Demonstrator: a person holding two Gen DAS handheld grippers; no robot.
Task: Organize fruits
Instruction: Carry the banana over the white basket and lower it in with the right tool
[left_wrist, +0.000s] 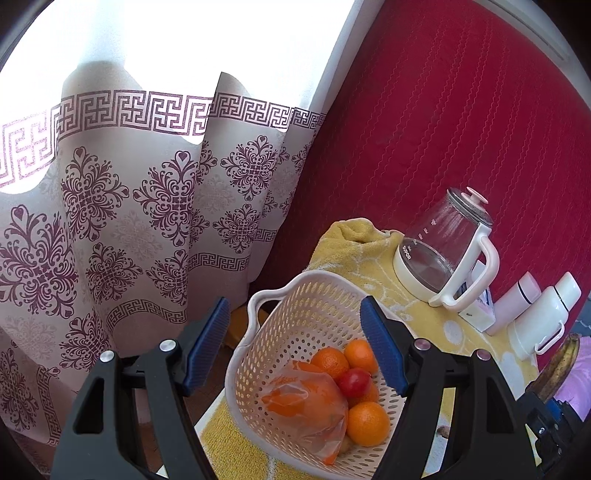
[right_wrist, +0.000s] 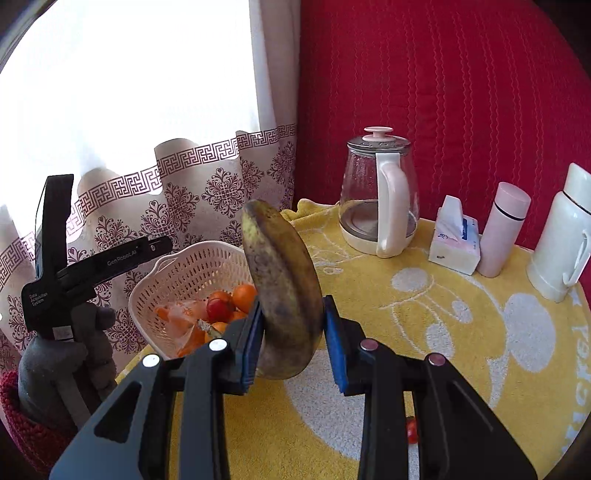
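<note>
**Daylight and fisheye distortion in both wrist views**

Strong daylight enters through the curtain (left_wrist: 122, 206), blowing out the upper left of each frame to pure white. The kettle (right_wrist: 378, 192) glass shows soft reflections. Straight lines bow toward the dark circular borders. Focus is sharp centrally; shadows on the bench (right_wrist: 461, 332) are faint.

Perforated matt plastic basket (right_wrist: 192, 271) on looped yellow terry towel (right_wrist: 461, 332); glossy glass kettle (right_wrist: 378, 195), crinkled clear plastic bag (left_wrist: 310, 410), ribbed blue finger pads (right_wrist: 338, 347).
</note>
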